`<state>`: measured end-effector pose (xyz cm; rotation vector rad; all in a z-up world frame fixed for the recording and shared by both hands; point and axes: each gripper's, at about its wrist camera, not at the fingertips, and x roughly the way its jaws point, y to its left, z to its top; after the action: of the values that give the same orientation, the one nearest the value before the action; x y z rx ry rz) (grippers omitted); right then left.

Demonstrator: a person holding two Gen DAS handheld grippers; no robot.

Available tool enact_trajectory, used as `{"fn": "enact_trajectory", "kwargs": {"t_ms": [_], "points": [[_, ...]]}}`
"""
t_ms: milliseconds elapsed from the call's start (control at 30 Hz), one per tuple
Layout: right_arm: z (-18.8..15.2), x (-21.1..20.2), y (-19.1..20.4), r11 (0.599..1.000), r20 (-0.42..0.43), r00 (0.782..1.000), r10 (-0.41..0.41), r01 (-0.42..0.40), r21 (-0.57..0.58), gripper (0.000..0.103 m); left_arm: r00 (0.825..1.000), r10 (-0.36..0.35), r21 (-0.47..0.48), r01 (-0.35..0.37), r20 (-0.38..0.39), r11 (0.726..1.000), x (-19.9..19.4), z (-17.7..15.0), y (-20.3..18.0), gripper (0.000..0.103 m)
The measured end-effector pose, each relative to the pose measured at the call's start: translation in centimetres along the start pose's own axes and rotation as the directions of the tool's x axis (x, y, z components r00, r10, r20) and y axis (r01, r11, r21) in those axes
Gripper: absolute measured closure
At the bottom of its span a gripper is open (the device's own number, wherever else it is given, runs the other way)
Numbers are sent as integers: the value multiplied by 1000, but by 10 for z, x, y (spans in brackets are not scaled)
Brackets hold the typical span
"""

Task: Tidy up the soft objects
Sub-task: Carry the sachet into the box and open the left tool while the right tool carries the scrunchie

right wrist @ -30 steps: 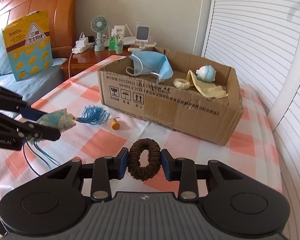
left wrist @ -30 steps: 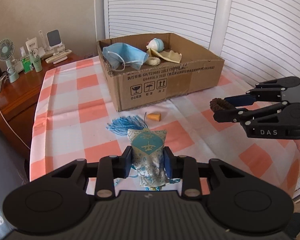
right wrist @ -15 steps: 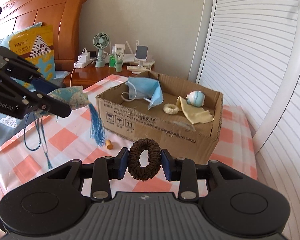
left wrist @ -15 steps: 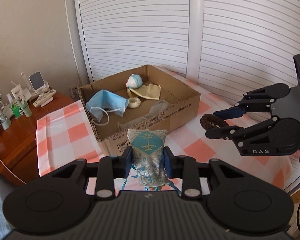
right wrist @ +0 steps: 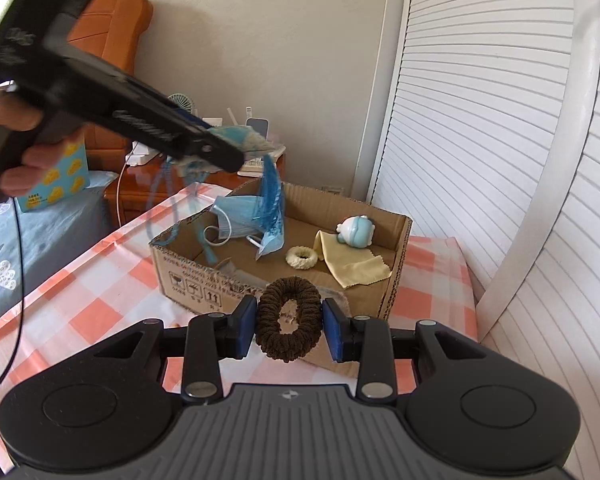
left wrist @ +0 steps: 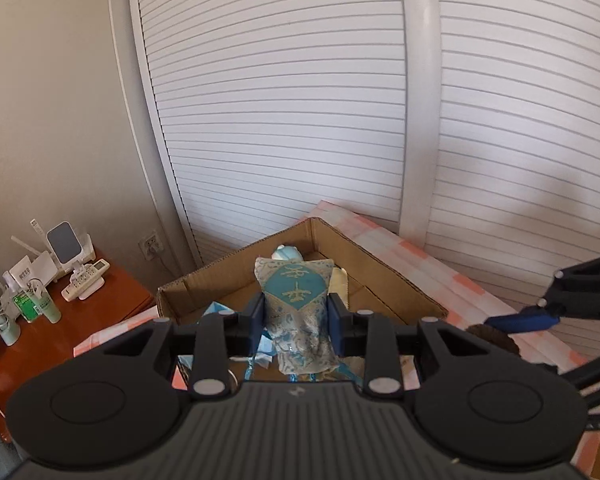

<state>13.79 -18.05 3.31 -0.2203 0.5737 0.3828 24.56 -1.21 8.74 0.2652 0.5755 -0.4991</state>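
Left hand-held gripper [left wrist: 296,320] grasping sachet [left wrist: 298,312] above box [right wrist: 396,264], right hand-held gripper [right wrist: 289,330] grasping brown scrunchie [right wrist: 289,322] at box's 6 o'clock; mask [right wrist: 240,220], cloth [right wrist: 352,268], toy [right wrist: 356,232] already boxed, both drops left.

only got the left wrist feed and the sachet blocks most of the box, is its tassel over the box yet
Observer: Yes. On the right wrist view the blue tassel hangs above the cardboard box, near the face mask.
Operator: whats the right gripper holding
Observer: The right gripper is shut on a brown scrunchie, short of the box's near wall.
Operator: anything else in the box
Observer: A cream scrunchie lies beside a yellow cloth.
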Motion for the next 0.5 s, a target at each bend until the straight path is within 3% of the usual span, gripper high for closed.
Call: {"fn": "enact_trajectory", "kwargs": {"t_ms": [367,400,500], "points": [[14,27,-20,999,-7,1000,-22,23,24,63,997,48,-83,-52,-52,995,104,42,38,71],[15,29,-22,999,-7,1000,-25,26,27,63,997,63,-92,-67,-52,994,111,42,40,66],[17,33,-26,999,-10,999,-34,34,35,63,994,72,-115,-81,-77,990,128,38,45,38]]}}
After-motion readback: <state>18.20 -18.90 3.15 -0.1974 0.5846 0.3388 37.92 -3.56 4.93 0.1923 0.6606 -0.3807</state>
